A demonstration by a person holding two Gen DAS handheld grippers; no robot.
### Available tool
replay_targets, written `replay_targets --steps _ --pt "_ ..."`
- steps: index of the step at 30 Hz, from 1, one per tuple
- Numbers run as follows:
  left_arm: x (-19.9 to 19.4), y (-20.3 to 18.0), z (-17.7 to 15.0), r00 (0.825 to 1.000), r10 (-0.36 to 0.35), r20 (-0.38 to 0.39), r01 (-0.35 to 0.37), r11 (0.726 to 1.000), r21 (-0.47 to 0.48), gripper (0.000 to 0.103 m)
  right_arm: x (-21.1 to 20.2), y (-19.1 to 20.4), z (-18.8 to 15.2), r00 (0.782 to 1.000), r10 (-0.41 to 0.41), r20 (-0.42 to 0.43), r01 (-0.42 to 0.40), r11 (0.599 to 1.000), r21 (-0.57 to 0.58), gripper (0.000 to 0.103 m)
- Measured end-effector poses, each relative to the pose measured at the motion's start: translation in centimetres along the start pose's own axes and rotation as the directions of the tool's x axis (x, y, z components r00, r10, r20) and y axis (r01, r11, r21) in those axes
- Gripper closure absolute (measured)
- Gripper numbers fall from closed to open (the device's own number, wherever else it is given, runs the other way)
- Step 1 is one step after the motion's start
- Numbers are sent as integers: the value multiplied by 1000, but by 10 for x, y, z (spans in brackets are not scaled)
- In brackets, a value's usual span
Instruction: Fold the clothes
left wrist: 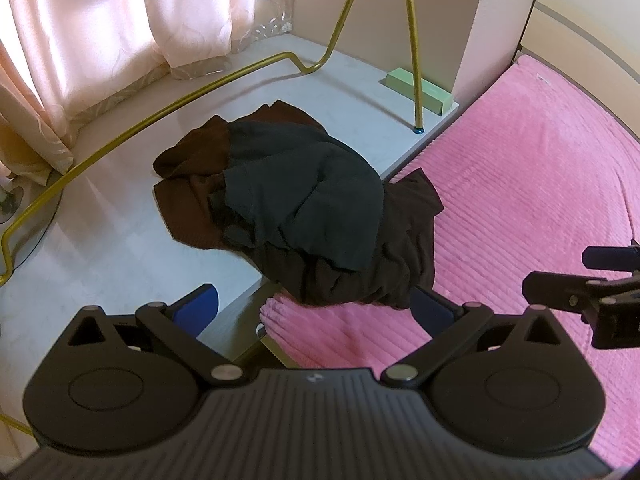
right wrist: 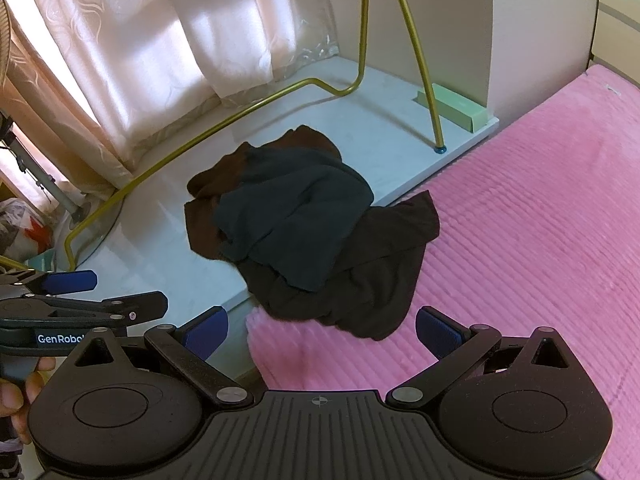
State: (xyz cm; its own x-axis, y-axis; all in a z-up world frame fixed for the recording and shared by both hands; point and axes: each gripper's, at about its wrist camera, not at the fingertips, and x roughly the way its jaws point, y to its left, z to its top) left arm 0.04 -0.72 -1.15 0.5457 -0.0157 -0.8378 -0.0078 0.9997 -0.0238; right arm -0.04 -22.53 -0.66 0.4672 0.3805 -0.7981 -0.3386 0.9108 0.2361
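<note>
A crumpled pile of clothes lies half on the white ledge (left wrist: pixel 120 220) and half on the pink bed (left wrist: pixel 520 184). A dark teal garment (left wrist: pixel 296 200) (right wrist: pixel 292 212) is on top. A brown one (left wrist: pixel 192 184) (right wrist: pixel 204 208) lies under it to the left, and a darker brown one (left wrist: pixel 380 268) (right wrist: pixel 372 276) spills onto the bed. My left gripper (left wrist: pixel 316 308) hovers open just short of the pile's near edge, holding nothing. My right gripper (right wrist: pixel 322 330) is open and empty too, close to the dark brown garment. Each gripper shows at the edge of the other's view.
A gold tubular rack (left wrist: pixel 160 108) curves over the ledge, one leg ending in a blue foot (left wrist: pixel 418 131). A green box (left wrist: pixel 420 92) sits in the ledge's far corner by the wall. Peach curtains (left wrist: pixel 100 40) hang behind. A hand (right wrist: pixel 16 396) grips the left tool.
</note>
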Motion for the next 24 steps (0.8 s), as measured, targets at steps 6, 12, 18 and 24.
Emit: replay_targets --steps 6,12,18,24 --pt "2 -2 0 1000 -4 -4 4 1000 5 2 0 0 2 1000 -2 -5 2 1000 0 1" --pt "2 -3 0 1000 -3 -5 3 1000 6 2 0 0 4 1000 -3 -7 3 1000 -1 1" --pt "3 -4 0 1000 1 -7 -1 1000 -1 2 1 0 4 1000 -1 -10 1 1000 -1 1" --pt "4 -4 -1 1000 8 -10 -8 1000 -4 2 2 -1 5 1000 1 -14 -1 1000 1 1"
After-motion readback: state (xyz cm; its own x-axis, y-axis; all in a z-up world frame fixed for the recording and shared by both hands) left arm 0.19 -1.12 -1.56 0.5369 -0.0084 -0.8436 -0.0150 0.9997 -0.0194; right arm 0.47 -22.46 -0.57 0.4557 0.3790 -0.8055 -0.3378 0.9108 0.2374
